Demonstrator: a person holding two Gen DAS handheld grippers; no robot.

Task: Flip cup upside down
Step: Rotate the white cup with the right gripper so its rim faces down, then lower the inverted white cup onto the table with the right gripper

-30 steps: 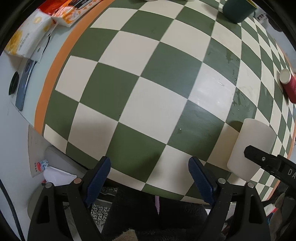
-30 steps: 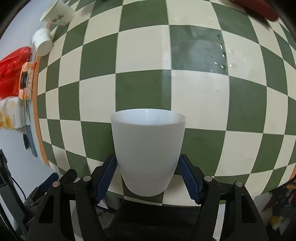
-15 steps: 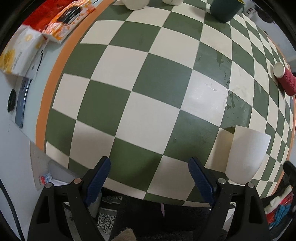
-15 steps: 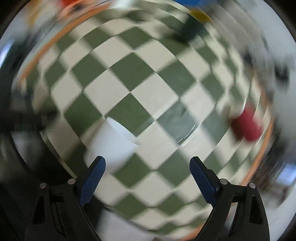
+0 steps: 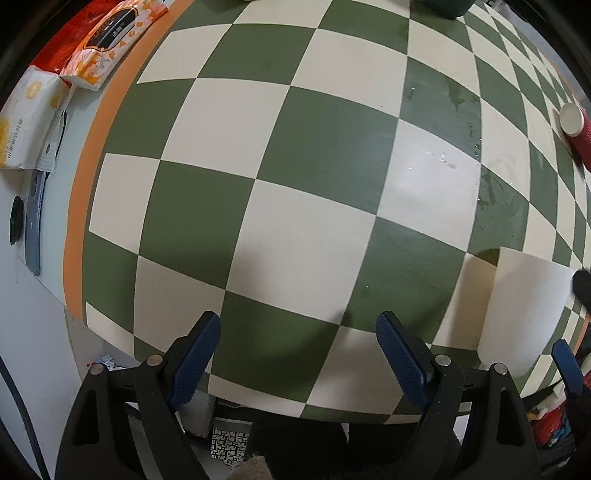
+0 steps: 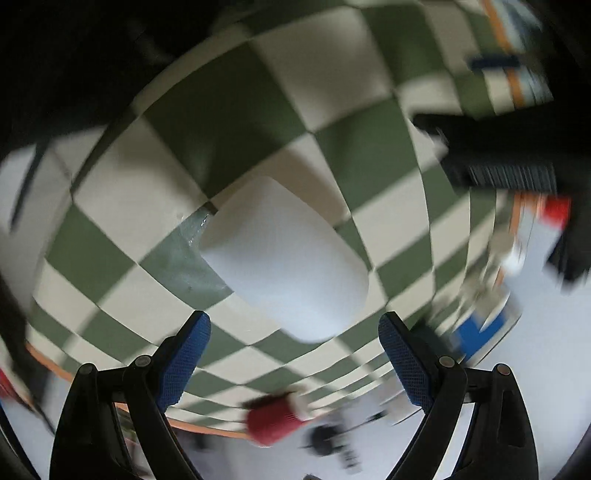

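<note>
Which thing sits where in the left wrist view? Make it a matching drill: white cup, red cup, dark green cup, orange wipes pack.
Things:
1. white cup
2. red cup
3. dark green cup
4. orange wipes pack

Places:
A. far side, cut off by top of view
B. off the checks, upper left
C. near edge of checkered table, lower right
D. lying on its side, right edge of view

Pairs: 1-C, 2-D, 3-A, 4-B
</note>
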